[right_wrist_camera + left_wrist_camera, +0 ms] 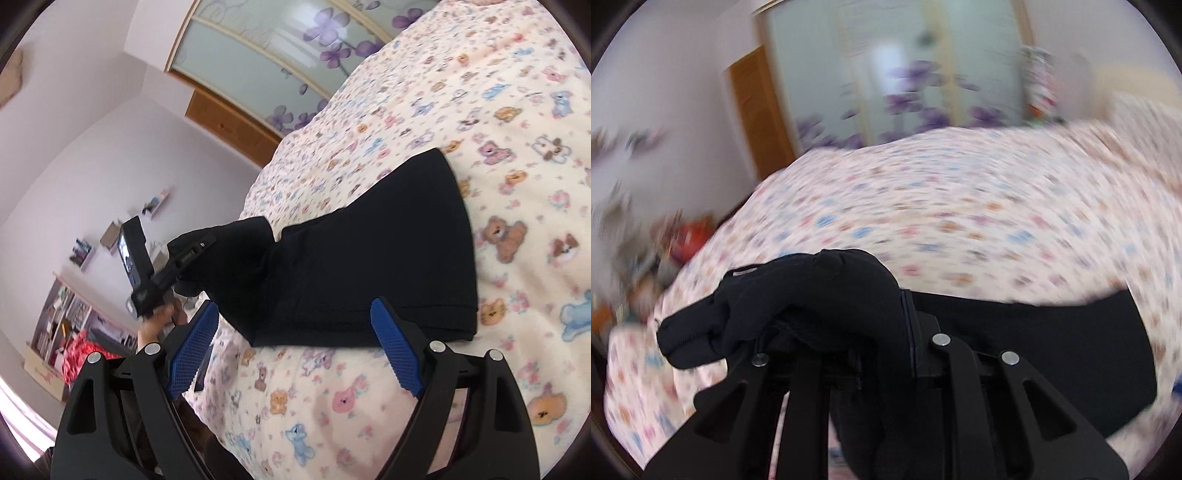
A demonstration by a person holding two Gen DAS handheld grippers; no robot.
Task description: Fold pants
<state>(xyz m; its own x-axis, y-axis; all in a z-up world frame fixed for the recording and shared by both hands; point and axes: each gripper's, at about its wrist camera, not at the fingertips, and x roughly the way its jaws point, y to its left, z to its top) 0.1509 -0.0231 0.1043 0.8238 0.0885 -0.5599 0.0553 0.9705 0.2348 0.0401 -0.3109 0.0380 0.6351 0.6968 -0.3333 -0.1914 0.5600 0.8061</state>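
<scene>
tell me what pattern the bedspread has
Cream bedspread printed with small teddy bears in pink, blue and orange; clearest in the right wrist view.

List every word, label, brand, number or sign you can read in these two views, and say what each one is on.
No text can be read in either view.
Left gripper: a pale mark on its body, too small to read.
Pants: a small grey tab, blurred, unreadable.
Shelves: books and boxes with print too small to read.
Bedspread: teddy bear and flower pictures only, no words.
</scene>
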